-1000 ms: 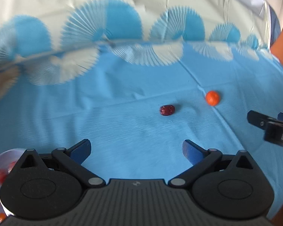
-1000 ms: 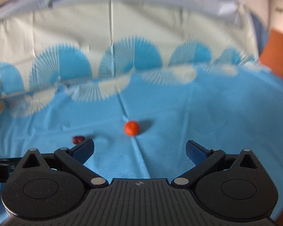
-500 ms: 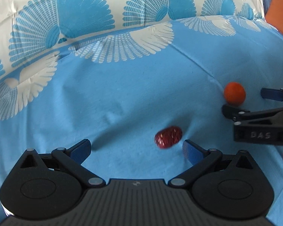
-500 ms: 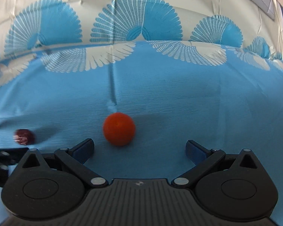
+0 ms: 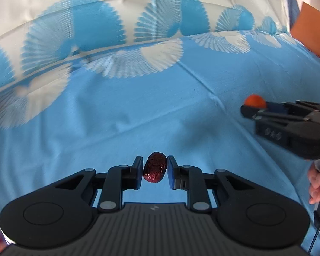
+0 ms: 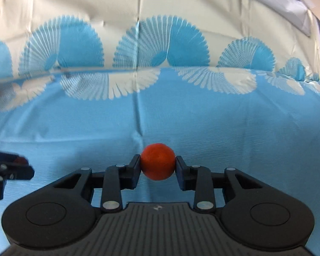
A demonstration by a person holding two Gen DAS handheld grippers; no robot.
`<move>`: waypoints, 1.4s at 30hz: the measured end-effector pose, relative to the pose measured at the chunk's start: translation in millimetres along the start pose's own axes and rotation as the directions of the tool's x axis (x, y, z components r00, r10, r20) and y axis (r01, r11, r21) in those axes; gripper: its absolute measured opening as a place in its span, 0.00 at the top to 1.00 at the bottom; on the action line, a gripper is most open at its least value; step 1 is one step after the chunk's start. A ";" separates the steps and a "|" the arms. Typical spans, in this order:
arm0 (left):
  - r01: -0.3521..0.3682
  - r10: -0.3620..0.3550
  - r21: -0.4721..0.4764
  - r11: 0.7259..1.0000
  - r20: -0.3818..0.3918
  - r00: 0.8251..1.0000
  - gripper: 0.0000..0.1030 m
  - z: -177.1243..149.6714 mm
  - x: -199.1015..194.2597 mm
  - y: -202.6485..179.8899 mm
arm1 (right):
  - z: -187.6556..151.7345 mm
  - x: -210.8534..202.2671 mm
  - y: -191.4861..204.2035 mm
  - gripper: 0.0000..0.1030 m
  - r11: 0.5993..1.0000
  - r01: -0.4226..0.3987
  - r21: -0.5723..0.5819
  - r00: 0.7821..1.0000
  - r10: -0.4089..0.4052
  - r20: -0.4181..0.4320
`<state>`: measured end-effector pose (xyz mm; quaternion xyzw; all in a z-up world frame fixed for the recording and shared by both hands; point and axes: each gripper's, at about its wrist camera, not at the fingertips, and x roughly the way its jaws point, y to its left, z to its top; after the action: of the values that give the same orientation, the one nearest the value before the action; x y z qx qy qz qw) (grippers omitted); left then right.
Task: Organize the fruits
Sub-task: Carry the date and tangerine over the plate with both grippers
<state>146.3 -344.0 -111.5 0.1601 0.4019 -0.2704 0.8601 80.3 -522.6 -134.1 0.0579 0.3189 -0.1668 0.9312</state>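
A wrinkled dark red date sits between the blue pads of my left gripper, which is shut on it just above the blue cloth. A round orange fruit is pinched between the pads of my right gripper, whose jaws are closing on it. In the left wrist view the right gripper reaches in from the right with the orange fruit at its tip. The left gripper shows at the left edge of the right wrist view.
A blue tablecloth with white and blue fan patterns covers the table and folds up at the back. An orange board stands at the far right. A person's hand holds the right gripper's handle.
Both grippers came down and forward onto the fruits. The left jaws went from wide open to shut on the date, and the right jaws closed around the orange fruit.
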 end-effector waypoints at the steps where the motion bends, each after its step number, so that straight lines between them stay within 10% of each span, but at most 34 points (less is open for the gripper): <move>1: -0.006 0.006 -0.012 1.000 -0.004 1.000 0.75 -5.5 -13.1 3.0 | 1.0 -13.5 1.4 0.66 1.000 -0.010 0.014 1.000 0.010 0.006; 13: -0.061 0.062 -0.158 0.986 -0.001 0.998 0.75 -101.0 -218.1 75.0 | 13.3 -205.8 96.9 0.66 0.981 -0.191 -0.042 0.966 0.195 0.170; 24: -0.186 0.201 -0.240 0.953 0.039 0.979 0.75 -196.4 -366.8 125.0 | -22.2 -354.3 197.1 0.65 0.921 -0.346 -0.177 0.925 0.366 0.097; 42: -0.223 0.278 -0.384 0.896 0.092 0.956 0.75 -280.3 -459.7 130.8 | -116.8 -482.6 262.9 0.65 0.846 -0.433 -0.312 0.896 0.442 -0.046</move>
<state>-189.5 53.7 78.3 0.0258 0.3581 -0.0876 0.9292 -253.0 -118.9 70.0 -0.0222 0.3066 0.1018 0.9461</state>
